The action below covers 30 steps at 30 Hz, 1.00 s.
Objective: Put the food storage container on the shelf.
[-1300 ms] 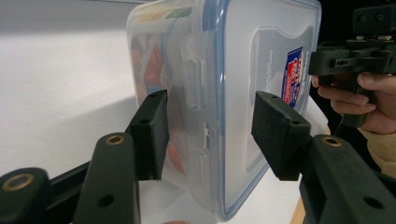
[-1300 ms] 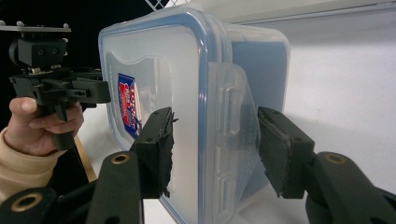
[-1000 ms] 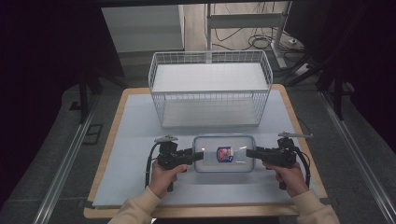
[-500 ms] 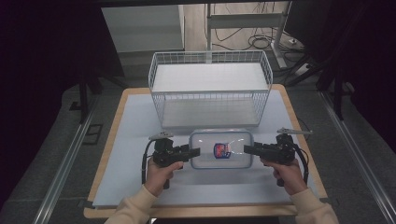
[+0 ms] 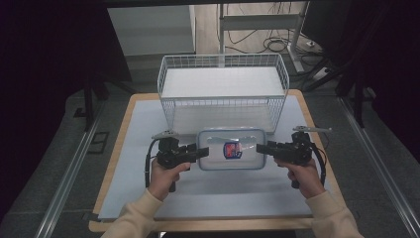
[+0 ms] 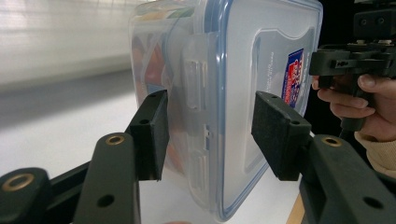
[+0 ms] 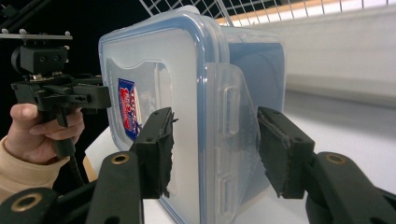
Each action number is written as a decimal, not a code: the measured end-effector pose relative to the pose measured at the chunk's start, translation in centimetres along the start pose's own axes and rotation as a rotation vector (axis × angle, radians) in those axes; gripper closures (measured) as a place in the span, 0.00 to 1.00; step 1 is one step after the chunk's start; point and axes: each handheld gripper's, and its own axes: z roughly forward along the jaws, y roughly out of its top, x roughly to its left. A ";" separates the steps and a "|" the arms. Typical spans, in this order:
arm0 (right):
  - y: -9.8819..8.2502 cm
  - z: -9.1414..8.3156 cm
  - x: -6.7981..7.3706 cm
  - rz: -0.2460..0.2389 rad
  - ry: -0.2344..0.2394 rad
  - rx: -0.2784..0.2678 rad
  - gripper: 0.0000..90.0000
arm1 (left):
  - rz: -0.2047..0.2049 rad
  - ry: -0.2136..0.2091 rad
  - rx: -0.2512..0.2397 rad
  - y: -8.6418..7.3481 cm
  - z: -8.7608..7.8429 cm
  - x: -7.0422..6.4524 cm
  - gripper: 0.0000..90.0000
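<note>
1. Here, you hold the clear rectangular plastic container with a blue-rimmed lid (image 5: 231, 149) between your two grippers, over the middle of the white sheet (image 5: 143, 124) that covers the wooden table (image 5: 124, 114), nearer to the front edge than to the sides.
2. Your left gripper (image 5: 202, 152) stands at the left short end of the container. In the left gripper view its jaws are wide apart, one on each side of the side clip, and the pads (image 6: 152, 133) do not press on the plastic.
3. Your right gripper (image 5: 261, 148) stands at the right short end. In the right gripper view its jaws are also well open around the clip of that end, with a gap on both sides.
4. I cannot tell if the container rests on the sheet or is a little lifted.
5. A red and blue sticker (image 5: 231, 149) lies on the lid.
6. The white wire basket (image 5: 223, 106) stands just behind the container, toward the far edge of the table.
</note>
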 end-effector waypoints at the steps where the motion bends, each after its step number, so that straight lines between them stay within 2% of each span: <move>1: 0.0 0.0 0.0 0.000 0.000 0.000 0.53 | 0.000 0.000 0.000 0.0 0.0 0.0 0.53; 7: 1.9 -0.1 1.1 -0.022 0.002 -0.014 0.53 | 0.023 0.008 -0.021 1.8 -1.1 -0.4 0.53; 20: 5.5 -0.3 2.5 -0.058 0.005 -0.044 0.53 | 0.048 0.017 -0.053 5.2 -2.5 -1.1 0.53; 30: 7.5 -0.5 3.4 -0.076 0.008 -0.066 0.53 | 0.069 0.021 -0.071 7.3 -3.3 -1.6 0.53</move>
